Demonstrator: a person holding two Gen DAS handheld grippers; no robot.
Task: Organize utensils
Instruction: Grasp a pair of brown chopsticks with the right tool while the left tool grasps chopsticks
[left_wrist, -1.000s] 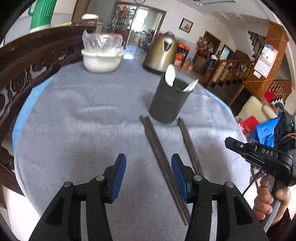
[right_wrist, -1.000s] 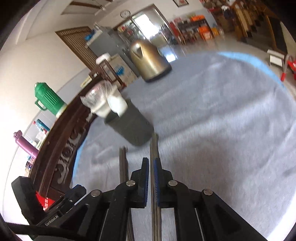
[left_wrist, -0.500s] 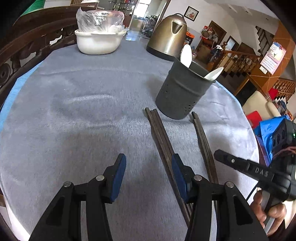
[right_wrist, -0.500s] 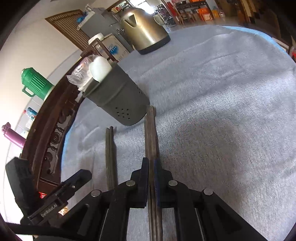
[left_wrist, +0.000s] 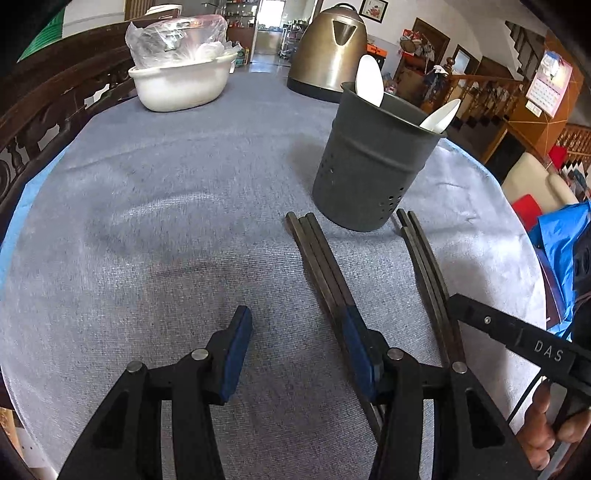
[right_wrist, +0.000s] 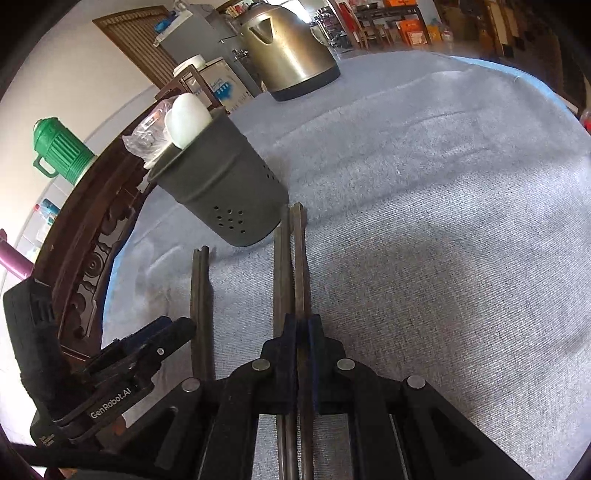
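Two bundles of dark chopsticks flat on the grey cloth (left_wrist: 155, 206), tips near the dark utensil holder (left_wrist: 373, 162) (two white spoons (left_wrist: 369, 79) inside). Right gripper (right_wrist: 300, 332) clamped narrow on the right bundle (right_wrist: 291, 266), apparently still touching the cloth. Left gripper (left_wrist: 295, 347) spread wide, one finger over the left bundle (left_wrist: 317, 254).

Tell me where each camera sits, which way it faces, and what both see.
Left wrist: on the open left gripper, low over the table, facing the utensil holder; the person's right hand shows.
Right wrist: on the right gripper, shut on chopsticks, facing along them.
Shared: holder, kettle, both chopstick bundles, each other's gripper.
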